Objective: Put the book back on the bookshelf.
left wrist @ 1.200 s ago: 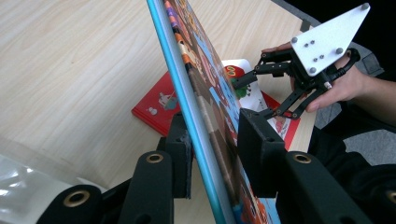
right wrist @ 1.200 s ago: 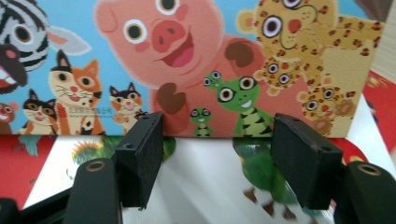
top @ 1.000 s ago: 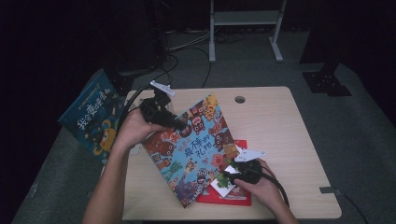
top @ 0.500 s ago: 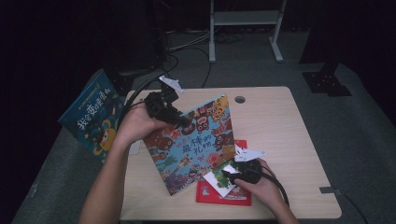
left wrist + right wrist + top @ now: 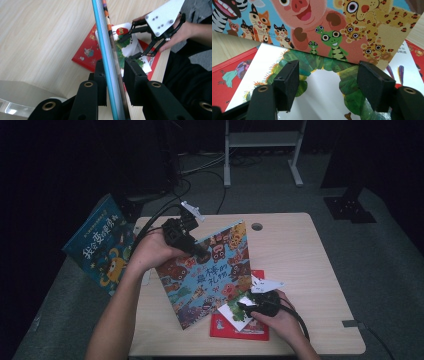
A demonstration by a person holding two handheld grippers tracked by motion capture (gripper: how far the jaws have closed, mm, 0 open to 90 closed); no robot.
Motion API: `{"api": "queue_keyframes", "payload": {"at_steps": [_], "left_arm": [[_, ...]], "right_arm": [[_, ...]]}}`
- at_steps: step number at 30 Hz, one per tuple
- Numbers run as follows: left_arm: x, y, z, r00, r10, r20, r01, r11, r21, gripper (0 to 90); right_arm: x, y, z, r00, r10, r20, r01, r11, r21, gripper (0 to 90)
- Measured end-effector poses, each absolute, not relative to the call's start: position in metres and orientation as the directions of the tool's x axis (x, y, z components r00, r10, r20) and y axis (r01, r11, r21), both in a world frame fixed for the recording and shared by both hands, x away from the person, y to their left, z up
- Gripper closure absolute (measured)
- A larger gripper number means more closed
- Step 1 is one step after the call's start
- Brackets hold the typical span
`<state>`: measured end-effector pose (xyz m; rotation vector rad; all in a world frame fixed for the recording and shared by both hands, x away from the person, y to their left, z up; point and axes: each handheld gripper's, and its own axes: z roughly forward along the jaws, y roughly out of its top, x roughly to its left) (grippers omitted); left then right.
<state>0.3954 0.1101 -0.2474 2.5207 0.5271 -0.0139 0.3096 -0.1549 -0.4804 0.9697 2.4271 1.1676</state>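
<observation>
Picture book [image 5: 207, 272] with animal cover, lifted on edge over table [image 5: 300, 250], pinched in left gripper [image 5: 113, 82]; right gripper [image 5: 250, 307] wide open over white book [image 5: 317, 100], not yet gripped.

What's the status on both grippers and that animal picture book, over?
Left gripper clamped on animal picture book, tilted up. Right gripper open over white caterpillar book on red book. Nothing blocking.
</observation>
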Motion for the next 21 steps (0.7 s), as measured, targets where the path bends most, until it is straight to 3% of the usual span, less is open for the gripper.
{"api": "queue_keyframes", "payload": {"at_steps": [13, 21], "left_arm": [[0.398, 0.101, -0.246, 0.912, 0.366, -0.184, 0.408, -0.77, 0.49, 77.9], [0.393, 0.099, -0.239, 0.915, 0.368, -0.168, 0.402, -0.785, 0.471, 79.8]], "right_arm": [[0.31, -0.155, -0.481, -0.737, 0.675, 0.037, 0.447, 0.446, 0.775, 33.6], [0.31, -0.155, -0.482, -0.74, 0.672, 0.029, 0.436, 0.446, 0.782, 33.7]]}}
